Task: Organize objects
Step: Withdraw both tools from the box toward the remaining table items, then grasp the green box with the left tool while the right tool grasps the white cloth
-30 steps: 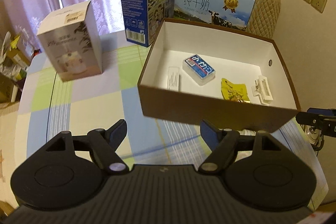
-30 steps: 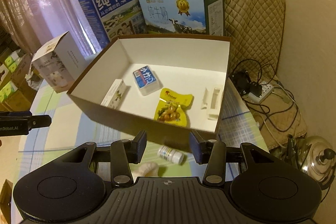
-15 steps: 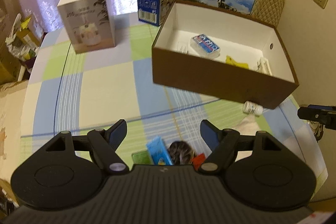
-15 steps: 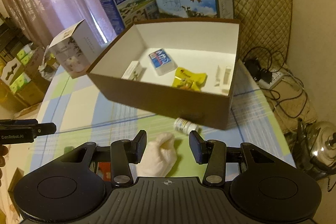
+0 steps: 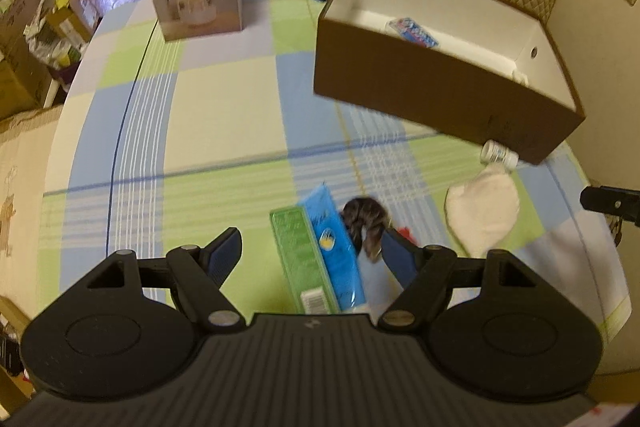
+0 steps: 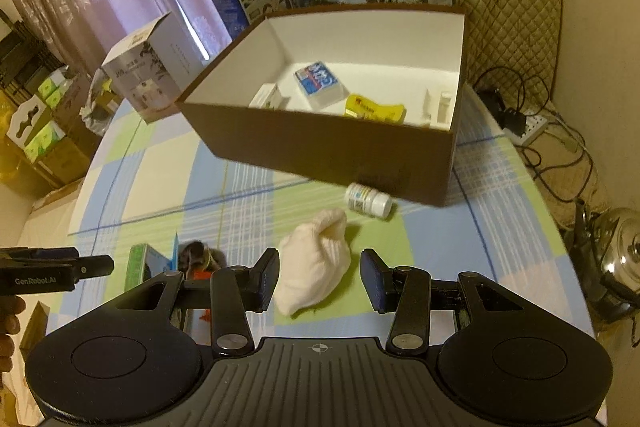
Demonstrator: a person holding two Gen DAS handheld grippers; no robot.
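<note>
While several small items already lie inside the brown box [image 6: 320,147], more wait on the checked worktop [image 5: 224,115] in front of it, presumably so they can be gathered one at a time. Both hand-held grippers are wide open and hold nothing. The right hand-held gripper [image 6: 319,277] hovers with its fingers either side of a white cloth bundle [image 6: 316,267], apparently lined up for a grasp. The left hand-held gripper [image 5: 312,255] frames a green packet [image 5: 300,259], a blue packet [image 5: 336,251] and a dark furry item [image 5: 366,223]. A small white bottle [image 6: 368,200] lies on its side against the box's front wall.
</note>
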